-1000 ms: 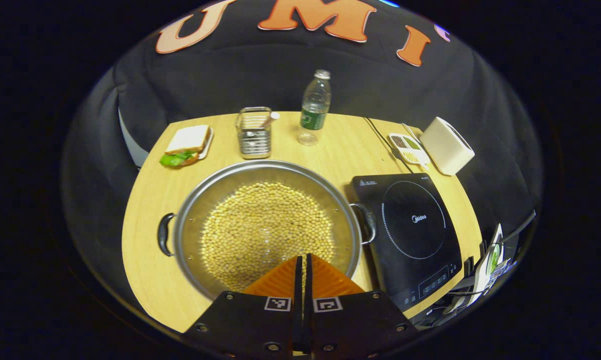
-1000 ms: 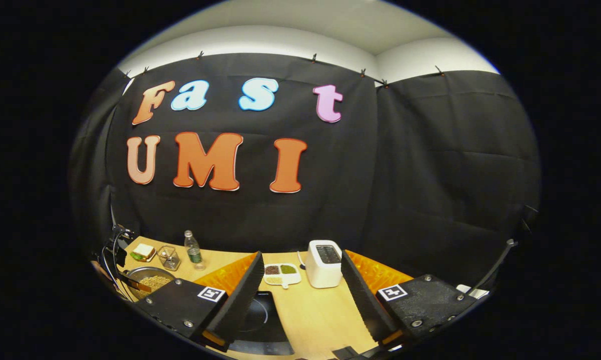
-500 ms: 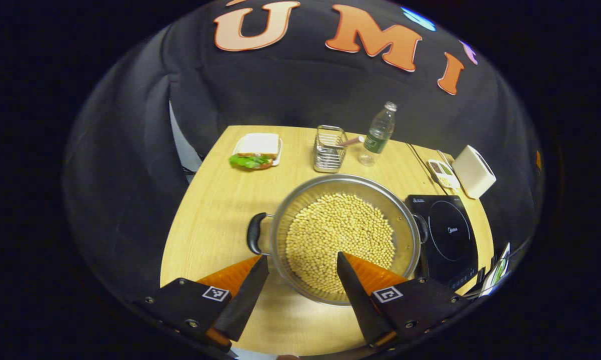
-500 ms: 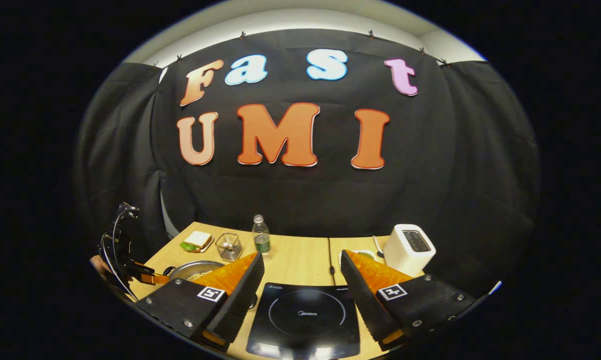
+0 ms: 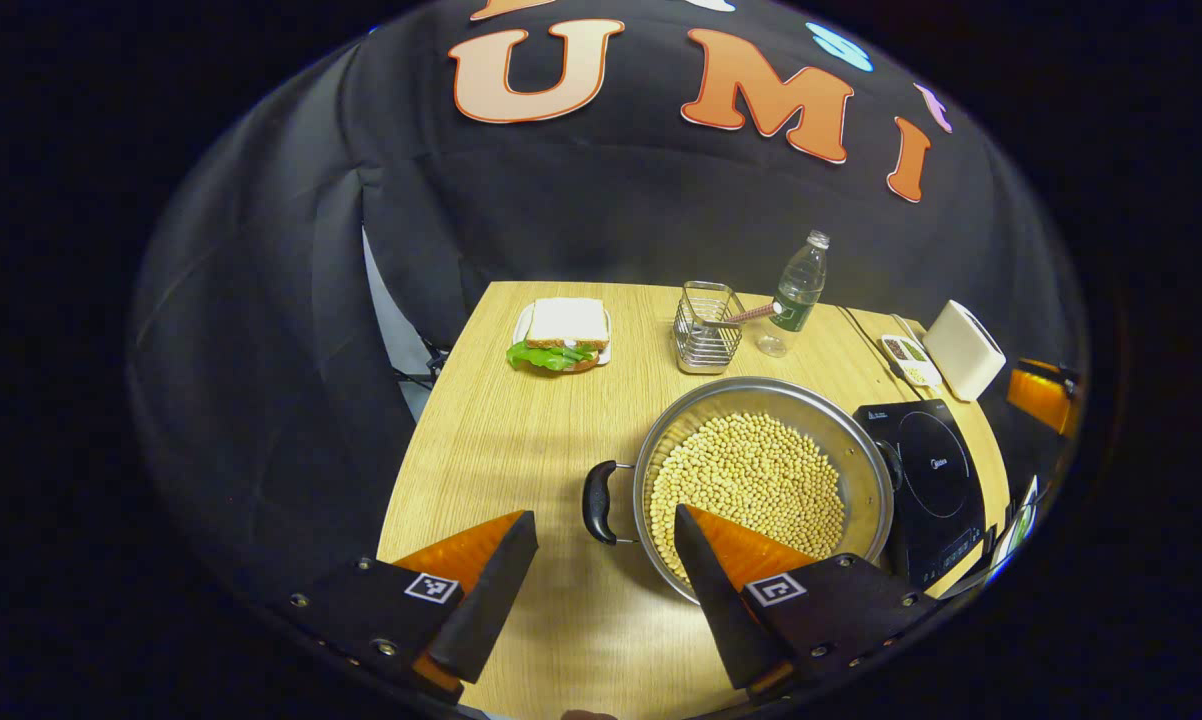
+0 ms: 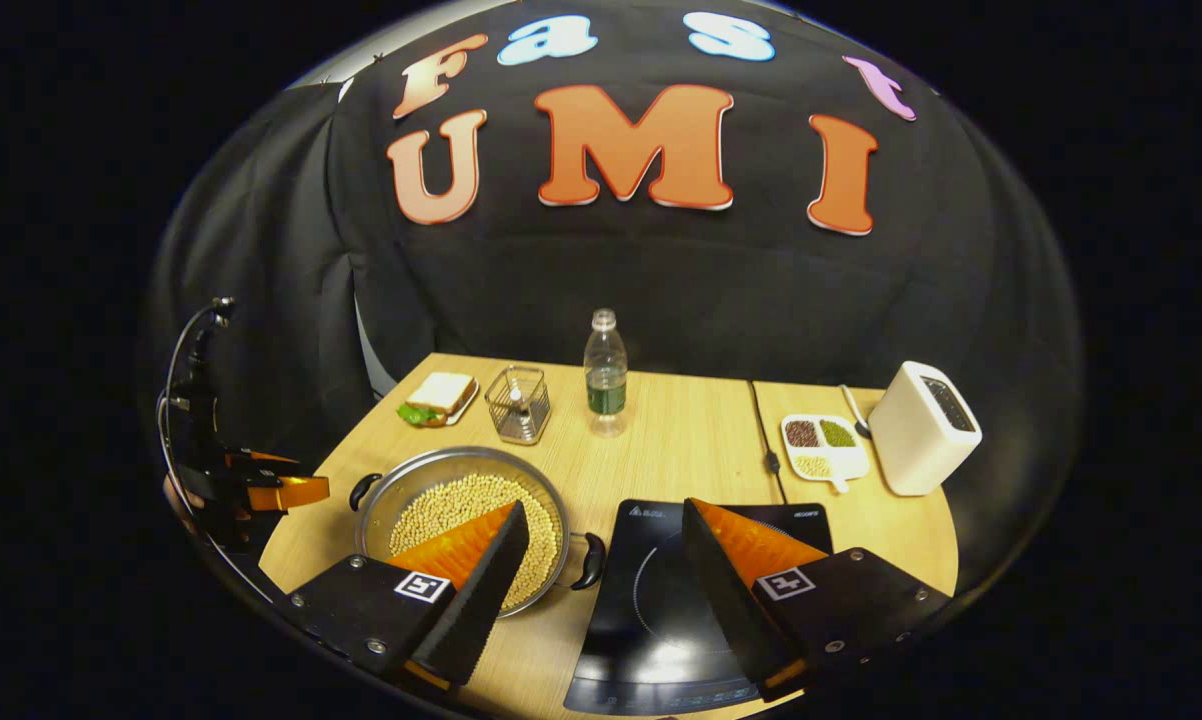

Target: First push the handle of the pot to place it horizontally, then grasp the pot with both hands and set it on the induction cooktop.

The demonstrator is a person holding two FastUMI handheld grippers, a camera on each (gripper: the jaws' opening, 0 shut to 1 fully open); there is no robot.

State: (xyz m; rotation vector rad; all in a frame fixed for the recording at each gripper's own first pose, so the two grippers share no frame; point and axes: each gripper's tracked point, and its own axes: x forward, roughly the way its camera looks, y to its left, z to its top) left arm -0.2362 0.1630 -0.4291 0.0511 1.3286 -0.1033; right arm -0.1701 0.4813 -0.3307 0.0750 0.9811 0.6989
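Lining up for the two-handed grasp, by my reading: the pot (image 5: 756, 485), full of pale beans, sits on the wooden table (image 5: 491, 440) with its two black handles lying level, one to each side, so the handle push looks done and the lift is not yet begun.

Landmark = pot.
- Induction cooktop (image 6: 661, 590) lies just beside the pot, on the side of its right handle (image 6: 591, 560); that handle sits at the cooktop's edge, contact cannot be judged.
- Left handle (image 5: 599, 502) points away from the cooktop, over bare table.
- Wire basket (image 5: 706, 325), water bottle (image 5: 793, 292) and sandwich plate (image 5: 561, 335) stand behind the pot, apart from it.

Left gripper (image 5: 606, 570): fingers spread wide, holding nothing, hovering above the table, left handle ahead between them. Right gripper (image 6: 601, 575): likewise spread and empty, raised, straddling the gap between pot and cooktop, right handle ahead between its fingers.

Next move calls for each gripper to drop onto its own handle and close together; uneven grip would likely tip the beans.
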